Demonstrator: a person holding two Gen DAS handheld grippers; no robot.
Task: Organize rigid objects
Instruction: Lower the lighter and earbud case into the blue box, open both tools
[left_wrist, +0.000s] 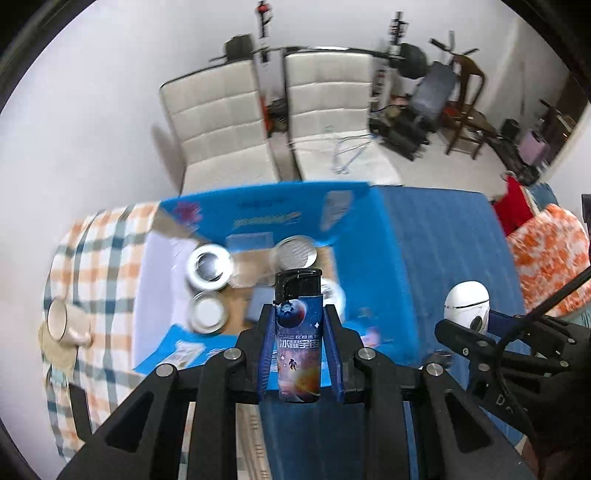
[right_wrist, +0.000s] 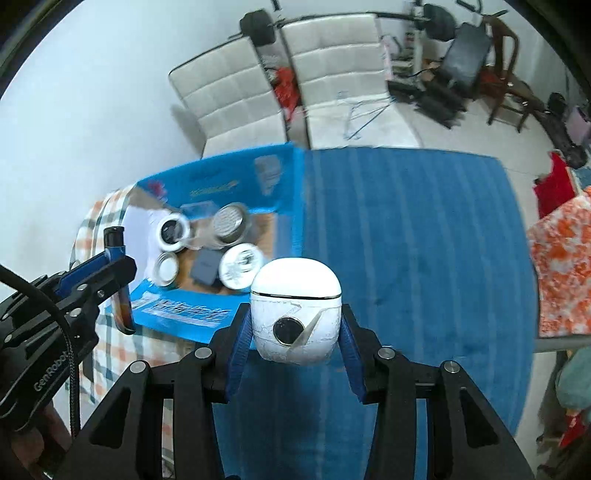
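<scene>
My left gripper (left_wrist: 298, 314) is shut on an upright lighter (left_wrist: 298, 332) with a black cap and a space print, held above the near edge of an open blue cardboard box (left_wrist: 266, 214). My right gripper (right_wrist: 295, 314) is shut on a white rounded earbud case (right_wrist: 295, 310), held over the blue cloth (right_wrist: 406, 240) just right of the box (right_wrist: 229, 181). The box holds several round metal tins (left_wrist: 210, 267) and a small grey case (right_wrist: 205, 266). The right gripper with the white case also shows in the left wrist view (left_wrist: 467, 306); the left gripper with the lighter shows in the right wrist view (right_wrist: 114, 258).
A cream mug (left_wrist: 66, 321) lies on the checked cloth (left_wrist: 99, 251) left of the box. Two white padded chairs (left_wrist: 321, 110) stand behind the table. An orange and white cloth (left_wrist: 546, 254) lies at the right. Gym gear and a wooden chair (left_wrist: 465, 103) stand at the far right.
</scene>
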